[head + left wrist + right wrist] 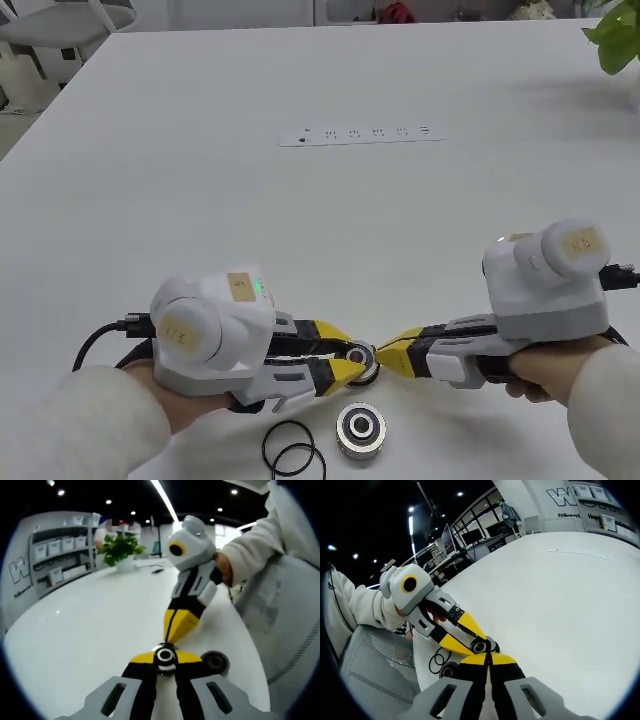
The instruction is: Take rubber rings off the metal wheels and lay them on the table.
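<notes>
The left tongs (352, 362), in the head view, clamp a small silver metal wheel (362, 357) at the near side of the white worktop (300, 230), the right tongs (387, 352) closed at its rim. The left gripper view does not tell if they pinch its black rubber ring (165, 648). By the right gripper view, pull straight back, slowly.

Your surface (300, 220) plain white; your jaws yellow-tipped on black; rubber rings (293, 450) black; metal wheel (360, 428) silver with dark inner band.
</notes>
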A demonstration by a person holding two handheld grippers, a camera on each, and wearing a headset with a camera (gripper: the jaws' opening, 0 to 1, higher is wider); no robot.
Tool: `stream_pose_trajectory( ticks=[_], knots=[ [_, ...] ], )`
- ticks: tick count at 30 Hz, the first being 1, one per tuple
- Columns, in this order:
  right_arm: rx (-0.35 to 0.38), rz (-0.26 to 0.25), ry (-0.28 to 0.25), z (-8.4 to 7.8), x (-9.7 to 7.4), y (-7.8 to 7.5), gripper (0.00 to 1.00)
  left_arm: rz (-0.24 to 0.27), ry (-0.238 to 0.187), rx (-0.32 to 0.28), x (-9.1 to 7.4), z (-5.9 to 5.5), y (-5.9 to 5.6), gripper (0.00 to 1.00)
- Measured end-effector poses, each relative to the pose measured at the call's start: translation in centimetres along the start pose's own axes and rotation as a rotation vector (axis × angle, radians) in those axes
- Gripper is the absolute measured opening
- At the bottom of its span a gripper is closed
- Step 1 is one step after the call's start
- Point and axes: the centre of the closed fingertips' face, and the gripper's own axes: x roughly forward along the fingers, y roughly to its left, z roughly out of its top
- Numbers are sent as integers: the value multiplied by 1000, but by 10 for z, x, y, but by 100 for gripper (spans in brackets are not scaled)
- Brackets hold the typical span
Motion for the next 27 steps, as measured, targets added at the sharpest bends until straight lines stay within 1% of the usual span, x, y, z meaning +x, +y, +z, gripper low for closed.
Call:
stream_pose_trajectory(
  ticks=[15,27],
  knots=[
    [-21,1,4,0,1,1,0,2,1,5,0,0,0,14],
    [-22,12,0,3,1,4,0,6,3,5,0,0,-1,14]
  ],
)
